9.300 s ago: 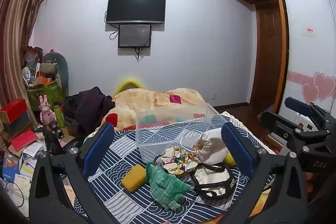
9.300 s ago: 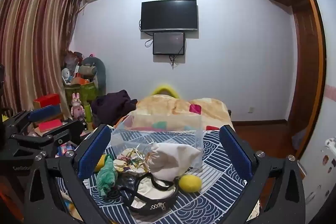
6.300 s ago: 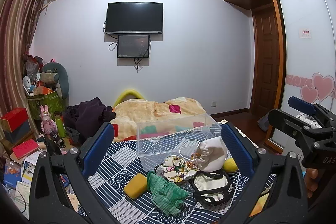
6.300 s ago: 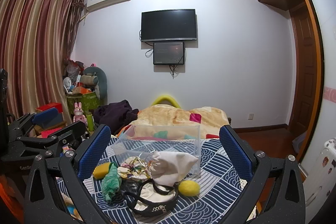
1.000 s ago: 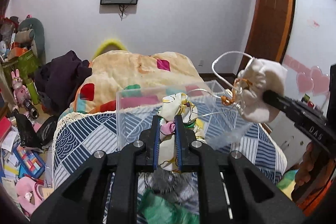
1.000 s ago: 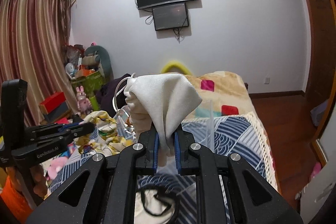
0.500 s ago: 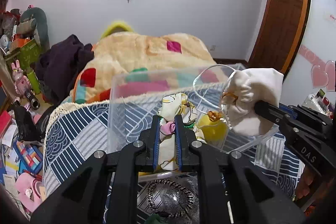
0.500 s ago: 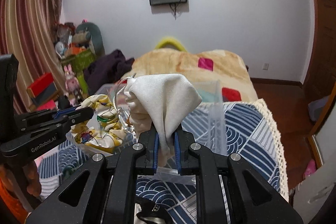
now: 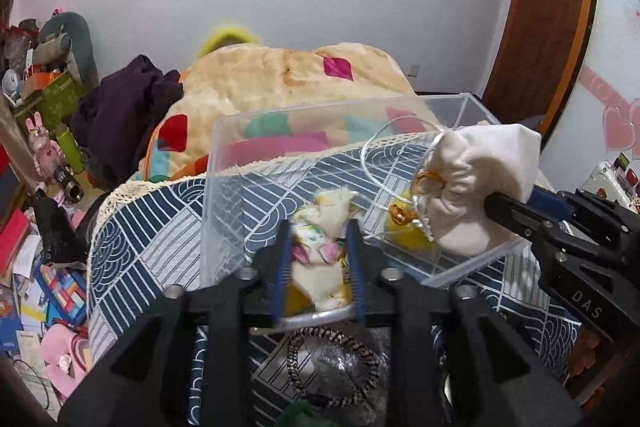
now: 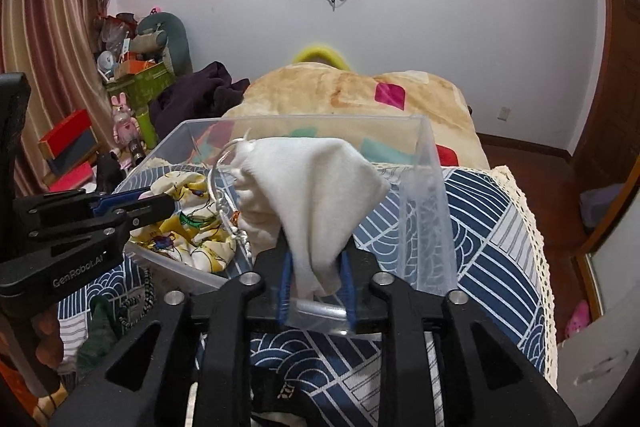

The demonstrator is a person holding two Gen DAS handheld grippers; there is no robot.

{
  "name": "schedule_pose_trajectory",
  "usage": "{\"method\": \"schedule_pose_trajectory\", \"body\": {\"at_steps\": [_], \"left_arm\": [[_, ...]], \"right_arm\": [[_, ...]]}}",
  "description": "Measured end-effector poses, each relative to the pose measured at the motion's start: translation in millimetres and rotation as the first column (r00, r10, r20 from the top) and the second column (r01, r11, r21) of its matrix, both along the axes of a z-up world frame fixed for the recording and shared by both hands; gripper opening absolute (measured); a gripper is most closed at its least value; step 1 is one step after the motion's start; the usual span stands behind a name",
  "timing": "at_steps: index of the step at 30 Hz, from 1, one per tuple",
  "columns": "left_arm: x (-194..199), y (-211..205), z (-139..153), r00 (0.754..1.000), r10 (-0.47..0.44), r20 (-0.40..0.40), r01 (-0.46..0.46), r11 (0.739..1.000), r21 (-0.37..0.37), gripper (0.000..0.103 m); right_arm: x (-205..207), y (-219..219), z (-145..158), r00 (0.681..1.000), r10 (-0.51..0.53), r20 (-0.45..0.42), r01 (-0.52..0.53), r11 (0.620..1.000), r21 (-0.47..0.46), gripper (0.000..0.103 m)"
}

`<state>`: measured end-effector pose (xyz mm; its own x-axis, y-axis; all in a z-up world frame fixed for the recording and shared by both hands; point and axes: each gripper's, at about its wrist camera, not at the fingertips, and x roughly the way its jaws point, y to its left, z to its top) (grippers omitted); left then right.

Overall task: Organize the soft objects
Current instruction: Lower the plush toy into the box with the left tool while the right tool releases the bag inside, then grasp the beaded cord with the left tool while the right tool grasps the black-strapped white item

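The left gripper (image 9: 319,259) reaches over the near rim of the clear plastic bin (image 9: 256,163), its fingers parted with a crumpled printed yellow cloth (image 9: 320,247) lying loose between them. The bin's thin straight walls rise just ahead and beside it. The right gripper (image 10: 315,267) stands slightly spread around a corner of the soft white drawstring pouch (image 10: 308,187) — whether it grips is unclear — above the bin's inside, cord (image 9: 384,143) looping free over the patterned blue bedspread (image 10: 480,227).
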<state>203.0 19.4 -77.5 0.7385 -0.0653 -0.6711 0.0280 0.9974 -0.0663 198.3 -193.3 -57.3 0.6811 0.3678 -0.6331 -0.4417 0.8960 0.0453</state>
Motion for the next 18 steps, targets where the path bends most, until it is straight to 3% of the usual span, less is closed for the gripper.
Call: {"method": "schedule_pose_trajectory", "body": {"at_steps": [2,4,8,10,12,18], "left_arm": [[-6,-1,6,1.000,0.001,0.023,-0.001,1.000,0.012,0.050],[-14,-2,14,0.999,-0.005,0.052,0.004,1.000,0.025,0.055],[-29,-2,28,0.995,-0.014,0.096,0.010,0.999,0.044,0.072],[-37,-1,35,0.993,-0.004,0.118,-0.002,0.999,0.051,0.077],[-45,1,40,0.991,0.003,0.136,-0.010,0.998,0.054,0.081],[-60,7,37,0.992,-0.005,0.126,-0.005,0.997,0.079,0.090]], "right_arm": [[-4,-5,4,1.000,-0.006,0.007,0.006,1.000,0.007,0.038],[-8,-9,8,1.000,-0.015,0.028,0.015,1.000,0.010,0.053],[-21,-17,23,0.996,-0.032,0.082,0.030,0.999,0.021,0.065],[-25,-21,30,0.994,-0.040,0.104,0.036,0.999,0.039,0.077],[-31,-26,36,0.991,-0.041,0.125,0.033,0.998,0.061,0.082],[-46,-30,39,0.990,-0.004,0.141,-0.006,0.998,0.064,0.082]]}}
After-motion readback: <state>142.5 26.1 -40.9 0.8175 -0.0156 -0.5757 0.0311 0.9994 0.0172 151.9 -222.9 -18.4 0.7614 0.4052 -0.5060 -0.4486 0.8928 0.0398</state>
